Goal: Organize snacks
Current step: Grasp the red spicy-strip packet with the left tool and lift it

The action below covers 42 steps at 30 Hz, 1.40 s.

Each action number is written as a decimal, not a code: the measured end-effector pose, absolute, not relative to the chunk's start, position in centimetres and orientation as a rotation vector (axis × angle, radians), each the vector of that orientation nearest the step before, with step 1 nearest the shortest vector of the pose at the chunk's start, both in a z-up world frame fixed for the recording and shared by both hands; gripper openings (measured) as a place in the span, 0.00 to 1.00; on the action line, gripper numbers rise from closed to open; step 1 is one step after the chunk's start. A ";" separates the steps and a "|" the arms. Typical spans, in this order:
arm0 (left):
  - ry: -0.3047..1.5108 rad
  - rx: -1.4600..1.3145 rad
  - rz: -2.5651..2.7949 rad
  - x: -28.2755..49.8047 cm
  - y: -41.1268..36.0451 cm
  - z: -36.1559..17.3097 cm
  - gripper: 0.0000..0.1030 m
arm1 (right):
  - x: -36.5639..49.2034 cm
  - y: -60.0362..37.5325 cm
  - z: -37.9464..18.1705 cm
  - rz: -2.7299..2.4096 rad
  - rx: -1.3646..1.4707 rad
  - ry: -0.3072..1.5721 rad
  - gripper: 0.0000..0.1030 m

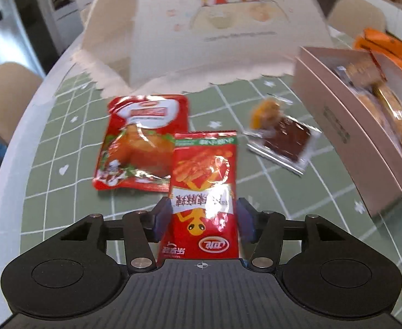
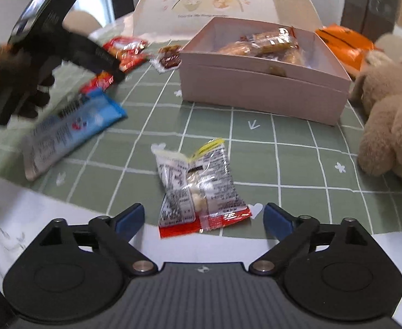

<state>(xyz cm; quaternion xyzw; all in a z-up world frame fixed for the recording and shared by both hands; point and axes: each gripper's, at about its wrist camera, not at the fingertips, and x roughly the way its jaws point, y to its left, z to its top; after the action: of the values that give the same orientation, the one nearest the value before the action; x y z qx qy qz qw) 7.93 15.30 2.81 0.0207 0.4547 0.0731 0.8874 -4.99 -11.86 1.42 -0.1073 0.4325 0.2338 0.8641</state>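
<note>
A tall red snack packet (image 1: 203,181) lies between the blue pads of my left gripper (image 1: 203,216). The jaws stand apart at its two edges, not squeezing it. Its top overlaps a wider red packet (image 1: 143,142) on the green checked cloth (image 1: 64,192). My right gripper (image 2: 203,218) is open wide over a clear printed packet with a red end (image 2: 198,183), which lies flat between the fingers. The pink box (image 2: 255,93) holds several wrapped snacks and also shows at the right of the left wrist view (image 1: 338,126).
A small clear packet with a brown snack (image 1: 283,137) lies near the box. A blue and silver packet (image 2: 72,134) is at left, orange packets (image 2: 343,41) are behind the box, and a plush toy (image 2: 387,115) sits at right. A white domed cover (image 1: 214,27) stands behind.
</note>
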 end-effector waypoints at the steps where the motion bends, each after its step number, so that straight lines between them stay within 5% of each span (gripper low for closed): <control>1: 0.947 0.030 0.151 8.0 15.6 2.8 0.60 | -5.1 -11.8 1.3 0.489 -0.223 0.907 0.98; 8: 0.977 -0.059 0.130 9.2 17.0 2.8 0.63 | -5.5 -11.9 1.2 0.480 -0.216 0.898 1.00; 16: 0.963 -0.068 0.048 6.8 16.1 3.8 0.50 | -5.7 -12.0 1.1 0.476 -0.215 0.886 1.00; 33: 0.628 -0.187 -0.128 -0.6 11.5 14.8 0.49 | -5.2 -12.2 1.0 0.488 -0.215 0.883 1.00; 42: 0.894 -0.271 -0.283 -4.0 7.6 10.7 0.49 | -4.4 -13.3 1.6 0.533 -0.232 0.933 0.97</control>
<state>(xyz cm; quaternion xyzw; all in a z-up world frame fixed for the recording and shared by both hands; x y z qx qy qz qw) -3.99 7.57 10.70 -0.1300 0.4295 -0.1360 0.8832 -4.39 -13.32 1.60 -0.1103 0.4434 0.2531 0.8527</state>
